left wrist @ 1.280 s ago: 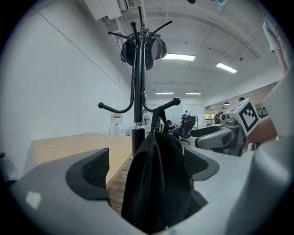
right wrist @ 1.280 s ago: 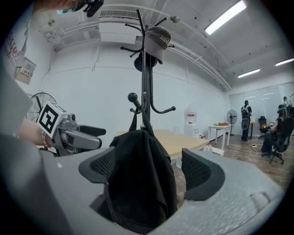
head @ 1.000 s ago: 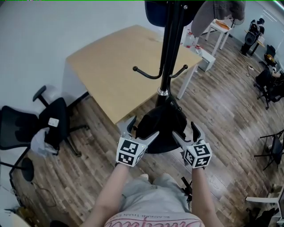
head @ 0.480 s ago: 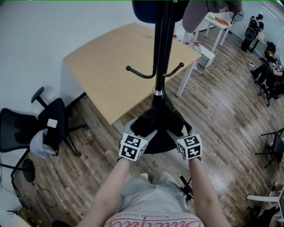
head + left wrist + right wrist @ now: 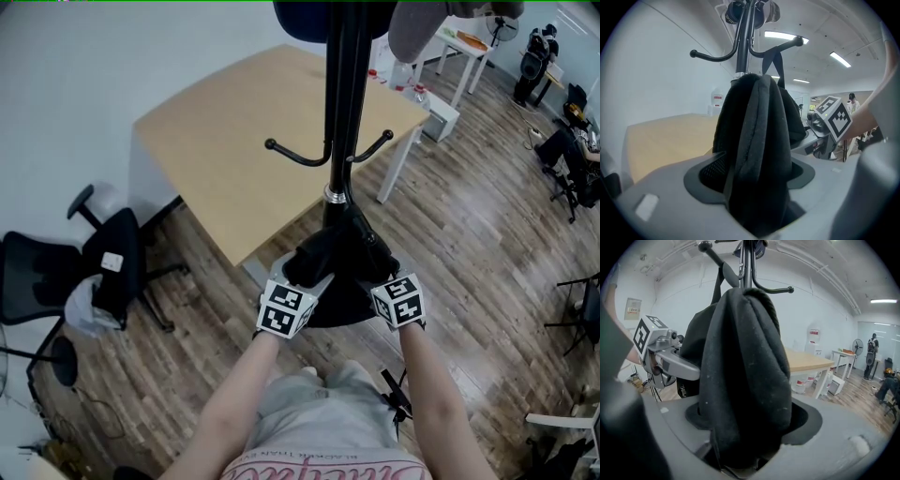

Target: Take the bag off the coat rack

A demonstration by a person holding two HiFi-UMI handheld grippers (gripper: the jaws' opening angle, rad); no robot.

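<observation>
A black bag (image 5: 337,255) hangs low against the black coat rack pole (image 5: 339,112), above the rack's round base (image 5: 328,309). Its strap (image 5: 776,65) runs up to a curved hook (image 5: 787,45). My left gripper (image 5: 305,278) is at the bag's left side and my right gripper (image 5: 373,279) at its right. In the left gripper view a fold of the bag (image 5: 757,140) fills the gap of the left gripper (image 5: 759,208). The right gripper (image 5: 743,451) likewise has the bag (image 5: 745,371) bunched between its jaws. Both pairs of jaws are closing, pressing on the fabric.
A light wooden table (image 5: 234,141) stands behind the rack. A black office chair (image 5: 84,267) is at the left. A grey garment (image 5: 422,23) hangs from the rack's top. A small white table (image 5: 464,52) and seated people (image 5: 572,150) are at the far right.
Both grippers have moved in from below onto the bag's sides and their jaws have narrowed around it. The view has shifted slightly so the rack sits more central.
</observation>
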